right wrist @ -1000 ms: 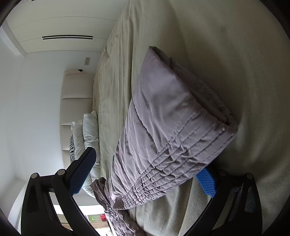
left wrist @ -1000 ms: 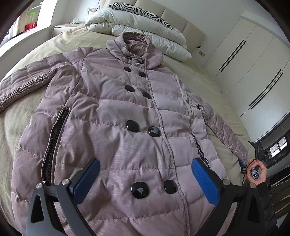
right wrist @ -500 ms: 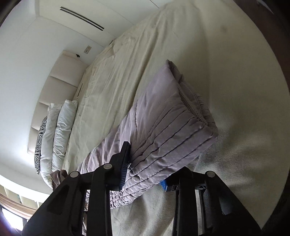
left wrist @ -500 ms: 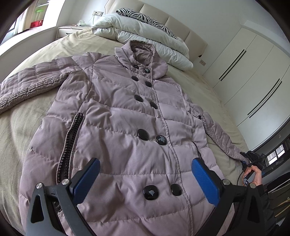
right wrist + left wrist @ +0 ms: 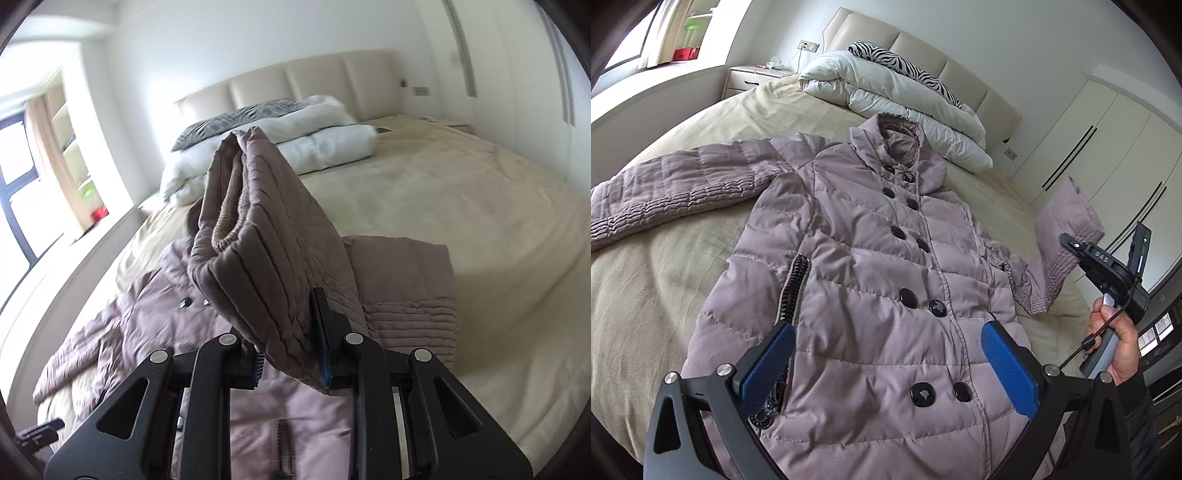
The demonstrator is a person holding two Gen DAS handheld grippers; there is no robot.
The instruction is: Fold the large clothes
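A mauve quilted coat (image 5: 871, 258) with black buttons lies face up on the beige bed (image 5: 683, 266), its left sleeve (image 5: 676, 184) spread out flat. My left gripper (image 5: 888, 328) hangs open over the lower front of the coat, with nothing between its blue pads. My right gripper (image 5: 290, 354) has its jaws closing on the cuff of the right sleeve (image 5: 266, 251), which stands up between the fingers, lifted off the bed. In the left wrist view the same raised sleeve (image 5: 1067, 218) is pinched by the right gripper (image 5: 1071, 245), held in a person's hand (image 5: 1115, 332).
A rolled white duvet (image 5: 905, 99) and a zebra pillow (image 5: 897, 62) lie at the padded headboard (image 5: 923, 44). White wardrobes (image 5: 1108, 155) stand to the right, a nightstand (image 5: 753, 74) and a window to the left. Bare bedspread (image 5: 461, 206) stretches right of the coat.
The right gripper went from open around the sleeve cuff to clamped on it, rolled upright and lifted the sleeve off the bed. The left gripper drew back a little, still open.
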